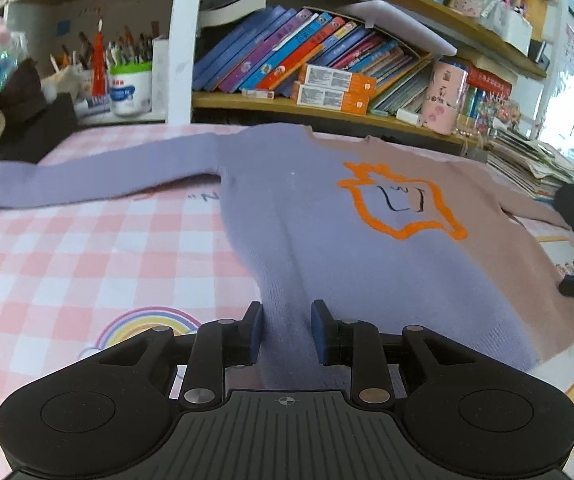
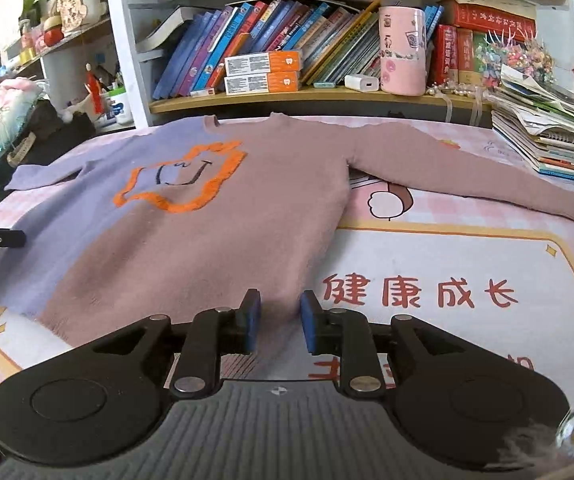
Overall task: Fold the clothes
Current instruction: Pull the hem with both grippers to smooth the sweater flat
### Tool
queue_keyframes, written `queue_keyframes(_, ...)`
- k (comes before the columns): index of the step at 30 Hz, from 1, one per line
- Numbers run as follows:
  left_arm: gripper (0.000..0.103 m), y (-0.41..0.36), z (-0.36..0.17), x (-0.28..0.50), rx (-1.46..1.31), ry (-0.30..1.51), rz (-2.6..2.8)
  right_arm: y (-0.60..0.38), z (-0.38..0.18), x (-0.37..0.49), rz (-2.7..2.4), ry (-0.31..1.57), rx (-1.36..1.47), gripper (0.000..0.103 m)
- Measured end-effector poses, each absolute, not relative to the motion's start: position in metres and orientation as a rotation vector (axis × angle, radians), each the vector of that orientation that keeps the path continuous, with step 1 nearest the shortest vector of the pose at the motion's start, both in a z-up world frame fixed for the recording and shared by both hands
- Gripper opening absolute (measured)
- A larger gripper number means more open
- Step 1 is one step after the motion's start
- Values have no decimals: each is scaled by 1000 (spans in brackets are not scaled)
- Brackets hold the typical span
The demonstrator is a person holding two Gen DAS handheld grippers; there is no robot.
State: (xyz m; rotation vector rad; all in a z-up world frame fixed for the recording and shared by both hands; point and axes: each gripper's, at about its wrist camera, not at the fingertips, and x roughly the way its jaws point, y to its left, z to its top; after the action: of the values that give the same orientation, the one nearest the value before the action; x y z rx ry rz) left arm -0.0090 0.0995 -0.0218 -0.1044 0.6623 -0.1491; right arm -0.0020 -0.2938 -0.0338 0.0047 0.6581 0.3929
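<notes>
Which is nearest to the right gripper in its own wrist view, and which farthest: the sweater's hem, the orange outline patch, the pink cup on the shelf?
From the right gripper:
1. Sweater hem, lying between the fingers.
2. Orange outline patch, mid-chest, up and left.
3. Pink cup, on the shelf behind the bed, right of the books.

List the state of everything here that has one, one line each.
Sweater: spread flat, front up, unfolded, both sleeves stretched out sideways.
Left tongs: jaws parted, purple hem between the pads, not pinched.
Right tongs: jaws parted, pink hem between the pads, not pinched.
Leaning books: tilted on the shelf.
Pink cup: upright.
</notes>
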Motion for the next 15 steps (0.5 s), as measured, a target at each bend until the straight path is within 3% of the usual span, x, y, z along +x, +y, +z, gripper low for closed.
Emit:
queue_keyframes(4, 22, 97, -23, -7, -103, 659, -154, -292, -37, -5, 402, 672, -10, 24)
queue_keyframes(10, 16, 90, -25, 1, -102, 654, -179, -289, -37, -1, 349, 631, -88, 7)
queue_keyframes(15, 15, 91, -25, 4, -77, 650, -180, -288, -39, -2, 321, 615, -118, 7)
